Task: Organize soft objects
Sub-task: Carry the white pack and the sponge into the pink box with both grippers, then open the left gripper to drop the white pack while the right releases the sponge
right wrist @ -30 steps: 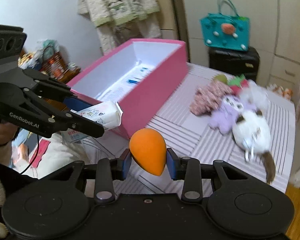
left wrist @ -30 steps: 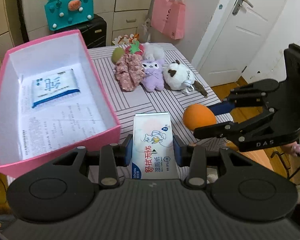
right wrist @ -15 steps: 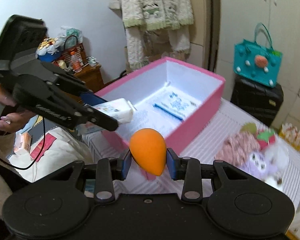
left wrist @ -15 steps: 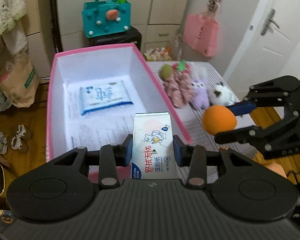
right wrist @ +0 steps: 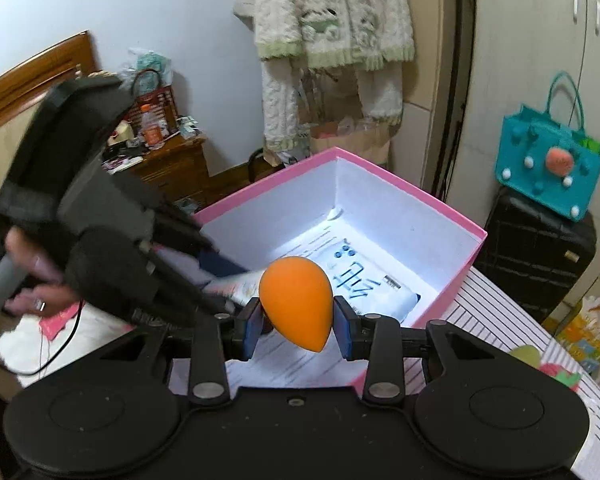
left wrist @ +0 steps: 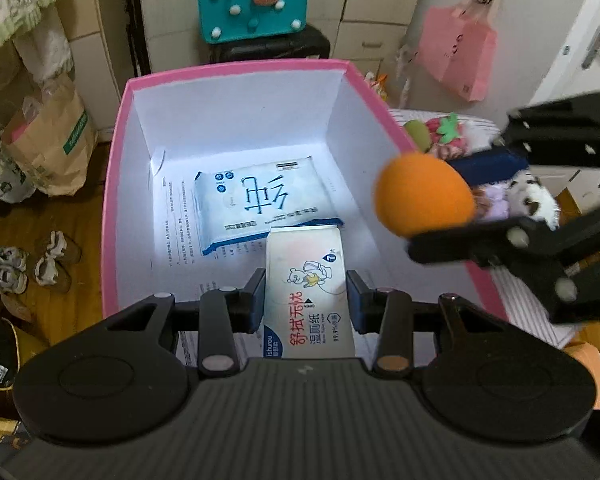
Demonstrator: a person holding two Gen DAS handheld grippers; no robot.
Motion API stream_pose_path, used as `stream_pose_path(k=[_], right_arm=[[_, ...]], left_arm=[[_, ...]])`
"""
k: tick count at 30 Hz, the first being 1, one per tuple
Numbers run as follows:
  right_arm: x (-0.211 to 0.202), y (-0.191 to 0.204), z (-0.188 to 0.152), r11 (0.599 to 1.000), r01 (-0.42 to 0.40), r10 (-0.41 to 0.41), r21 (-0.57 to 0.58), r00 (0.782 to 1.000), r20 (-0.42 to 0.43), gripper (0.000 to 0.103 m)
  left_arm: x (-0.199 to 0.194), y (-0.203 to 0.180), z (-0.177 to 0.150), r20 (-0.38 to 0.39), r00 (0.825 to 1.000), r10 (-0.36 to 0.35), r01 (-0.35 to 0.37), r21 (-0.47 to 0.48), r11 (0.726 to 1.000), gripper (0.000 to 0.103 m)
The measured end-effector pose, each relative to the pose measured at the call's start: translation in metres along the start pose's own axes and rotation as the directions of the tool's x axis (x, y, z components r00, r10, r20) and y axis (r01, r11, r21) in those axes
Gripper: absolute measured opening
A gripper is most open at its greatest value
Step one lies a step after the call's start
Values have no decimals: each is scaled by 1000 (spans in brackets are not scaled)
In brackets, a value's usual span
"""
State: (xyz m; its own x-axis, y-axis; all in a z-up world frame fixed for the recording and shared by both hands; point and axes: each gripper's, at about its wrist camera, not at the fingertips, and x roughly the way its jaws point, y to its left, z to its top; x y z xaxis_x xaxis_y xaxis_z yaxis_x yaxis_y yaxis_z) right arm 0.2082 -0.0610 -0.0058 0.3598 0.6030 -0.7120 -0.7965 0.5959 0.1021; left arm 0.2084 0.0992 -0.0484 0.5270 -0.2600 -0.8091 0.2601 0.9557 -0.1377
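My left gripper [left wrist: 306,298] is shut on a white wet-wipes pack [left wrist: 306,292] and holds it above the open pink box [left wrist: 236,70]. A blue-and-white wipes pack [left wrist: 260,200] lies on printed paper in the box. My right gripper [right wrist: 296,326] is shut on an orange egg-shaped sponge [right wrist: 296,302], over the box's near right rim; the sponge also shows in the left wrist view [left wrist: 424,196]. The pink box [right wrist: 464,272] and the pack inside it [right wrist: 364,284] show in the right wrist view. Plush toys [left wrist: 532,200] lie on the striped table right of the box.
A teal bag [left wrist: 252,0] sits on a black case behind the box. A pink bag [left wrist: 456,60] hangs at the right. A paper bag [left wrist: 48,144] and shoes [left wrist: 32,260] are on the floor at the left. The striped tabletop [right wrist: 496,316] extends right of the box.
Both grippers moved left from over the table to above the pink box, each still holding its object. The box now fills the middle of both views.
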Motion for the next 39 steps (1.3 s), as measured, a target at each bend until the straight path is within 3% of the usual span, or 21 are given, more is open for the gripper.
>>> stream_pose_path(k=[8, 14, 19, 22, 29, 34, 39], right_arm=[[52, -35, 24, 996, -36, 41, 86, 997, -61, 42], [81, -40, 37, 997, -38, 46, 74, 992, -117, 42], [99, -46, 44, 997, -36, 45, 62, 987, -152, 43], [107, -51, 44, 997, -32, 44, 76, 986, -163, 44], [120, -65, 44, 990, -36, 57, 137, 986, -154, 48], [110, -64, 44, 989, -26, 45, 144, 990, -132, 52], [83, -62, 39, 987, -19, 34, 162, 996, -88, 52]], left_arm=[[40, 18, 19, -94, 995, 20, -24, -43, 999, 39], [62, 19, 27, -178, 984, -22, 14, -43, 999, 39], [64, 27, 35, -172, 985, -13, 1, -74, 997, 40], [64, 26, 37, -141, 989, 47, -56, -60, 997, 47], [51, 21, 33, -78, 995, 57, -58, -17, 998, 52], [30, 23, 24, -52, 998, 25, -26, -24, 999, 57], [18, 19, 21, -8, 998, 64, -64, 13, 998, 61]])
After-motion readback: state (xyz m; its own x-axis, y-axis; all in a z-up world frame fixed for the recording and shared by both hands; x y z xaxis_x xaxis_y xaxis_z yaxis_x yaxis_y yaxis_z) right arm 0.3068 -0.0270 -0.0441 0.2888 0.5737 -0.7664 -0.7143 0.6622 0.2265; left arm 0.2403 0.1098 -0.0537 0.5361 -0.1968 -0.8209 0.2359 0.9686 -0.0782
